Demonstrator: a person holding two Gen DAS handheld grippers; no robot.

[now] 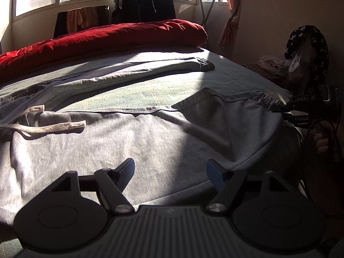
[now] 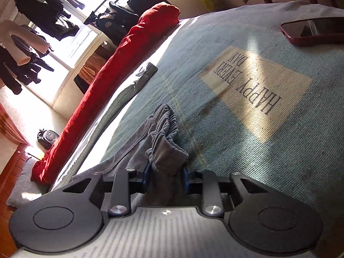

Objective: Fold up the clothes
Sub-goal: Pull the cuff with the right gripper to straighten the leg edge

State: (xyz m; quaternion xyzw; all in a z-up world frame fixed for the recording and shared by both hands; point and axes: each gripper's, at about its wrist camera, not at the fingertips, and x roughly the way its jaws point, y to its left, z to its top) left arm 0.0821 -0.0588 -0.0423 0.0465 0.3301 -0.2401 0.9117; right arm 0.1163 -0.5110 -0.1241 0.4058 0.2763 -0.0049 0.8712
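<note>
Trousers: grey jersey sweatpants (image 1: 150, 133) lie spread on the bed, one leg along its near edge, the other (image 1: 133, 68) laid flat further in toward the far side; the nearest part is cut off by the left gripper's body.
Drawstring: a cream flat cord (image 1: 49, 126) lies loose on the grey cloth toward the bed's left end; its other end runs out of the picture.
Cuff: the gathered elastic cuff (image 2: 165, 150) of the near leg is bunched up near the bed's right edge.
Right gripper (image 2: 165, 178): clamped on that cuff, both blue pads pressing the cloth; the pads are mostly hidden by the fabric. In the left wrist view only its dark body shows at the bed's right edge, with part of a hand (image 1: 322, 139) below it in deep shadow.
Left gripper (image 1: 169, 174): fingers well apart, nothing between them, above the sweatpants at the near edge; whether they touch the cloth cannot be told.
Bed cover: blue-green woven cloth (image 2: 268, 161) with a cream patch printed HAPPY EVERY DAY (image 2: 253, 86).
Phone: a dark phone in a red case (image 2: 314, 31) lies toward the far right corner, cut off at the frame edge.
Bolster: a long red rolled quilt (image 1: 103, 36) runs along the bed's far edge.
Beyond: dark clothes on a rack (image 1: 148, 2) against bright windows, details lost in glare.
</note>
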